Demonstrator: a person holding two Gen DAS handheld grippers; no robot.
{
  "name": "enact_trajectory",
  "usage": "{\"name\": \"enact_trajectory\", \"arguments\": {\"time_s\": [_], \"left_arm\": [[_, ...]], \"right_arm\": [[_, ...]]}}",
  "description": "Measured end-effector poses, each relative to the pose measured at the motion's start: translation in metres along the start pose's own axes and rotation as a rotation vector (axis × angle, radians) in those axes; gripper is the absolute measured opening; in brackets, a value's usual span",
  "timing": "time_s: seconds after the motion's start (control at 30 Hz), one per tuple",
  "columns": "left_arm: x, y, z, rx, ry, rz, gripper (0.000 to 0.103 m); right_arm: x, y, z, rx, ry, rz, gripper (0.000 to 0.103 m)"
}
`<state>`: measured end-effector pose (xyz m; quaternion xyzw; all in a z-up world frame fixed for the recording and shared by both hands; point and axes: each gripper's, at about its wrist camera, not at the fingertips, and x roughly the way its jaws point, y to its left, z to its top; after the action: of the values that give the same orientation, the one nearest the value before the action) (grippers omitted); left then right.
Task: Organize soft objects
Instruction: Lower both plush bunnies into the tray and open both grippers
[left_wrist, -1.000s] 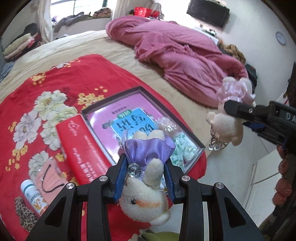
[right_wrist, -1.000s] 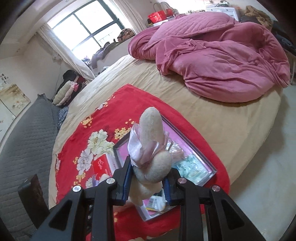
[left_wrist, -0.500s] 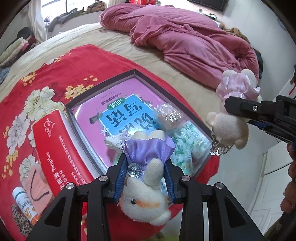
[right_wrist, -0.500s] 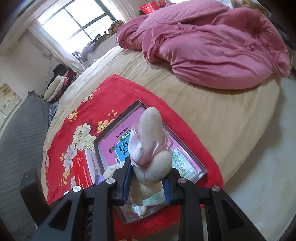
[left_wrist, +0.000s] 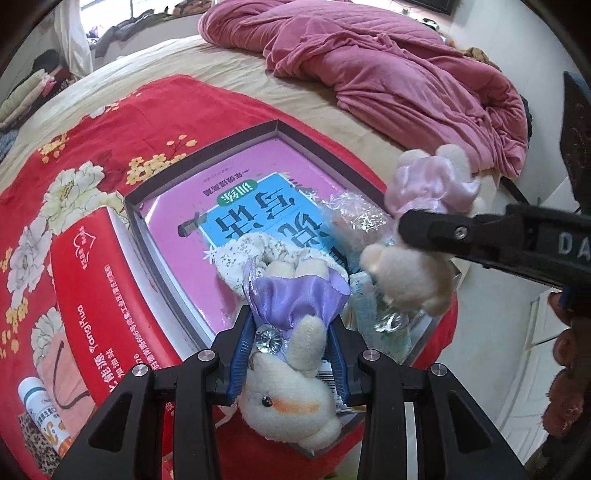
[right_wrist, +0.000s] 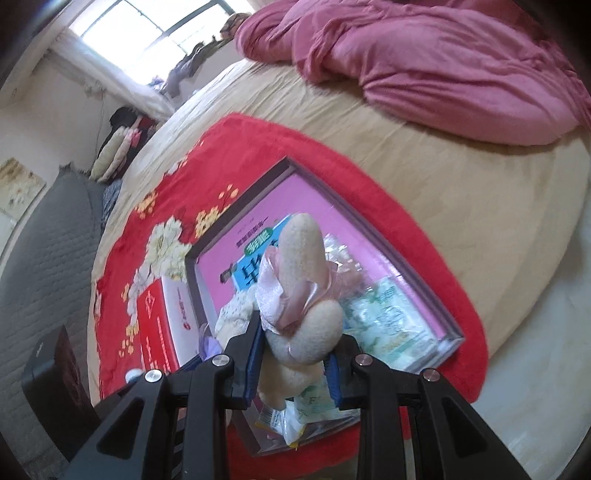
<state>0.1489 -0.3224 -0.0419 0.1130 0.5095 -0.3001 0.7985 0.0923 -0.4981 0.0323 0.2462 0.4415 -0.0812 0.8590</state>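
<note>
Your left gripper (left_wrist: 288, 354) clamps the cream plush bunny w/ lilac satin skirt (left_wrist: 291, 332), right gripper (right_wrist: 291, 354) clamps the pink-skirted cream bunny (right_wrist: 299, 295), both over the dark-rimmed shallow box (left_wrist: 207, 155); release early & either may bounce off the crinkly packets (right_wrist: 388, 321) inside.

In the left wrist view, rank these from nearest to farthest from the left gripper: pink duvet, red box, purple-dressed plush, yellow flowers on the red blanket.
1. purple-dressed plush, clamped in the left gripper.
2. red box, left of it.
3. yellow flowers, beyond the tray's far-left edge.
4. pink duvet, far end of the bed.
</note>
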Motion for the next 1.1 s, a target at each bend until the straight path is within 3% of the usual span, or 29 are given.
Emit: {"name": "enact_trajectory", "arguments": {"time_s": [0.23, 0.53, 0.77, 0.97, 1.1], "left_arm": [[0.005, 0.002, 0.002, 0.005, 0.003, -0.002, 0.039], [0.006, 0.000, 0.002, 0.005, 0.000, -0.008, 0.039], [0.005, 0.002, 0.002, -0.003, 0.001, -0.019, 0.039], [0.004, 0.004, 0.002, -0.020, 0.006, -0.040, 0.039], [0.004, 0.004, 0.002, -0.034, 0.009, -0.065, 0.046]], "right_arm": [[0.027, -0.001, -0.001, -0.014, 0.054, -0.010, 0.029], [0.039, 0.000, 0.000, -0.007, 0.053, -0.010, 0.031], [0.032, 0.003, -0.002, -0.018, 0.036, -0.037, 0.047], [0.022, 0.001, -0.002, -0.027, 0.023, -0.052, 0.049], [0.012, -0.001, -0.004, -0.023, 0.006, -0.056, 0.053]]}}
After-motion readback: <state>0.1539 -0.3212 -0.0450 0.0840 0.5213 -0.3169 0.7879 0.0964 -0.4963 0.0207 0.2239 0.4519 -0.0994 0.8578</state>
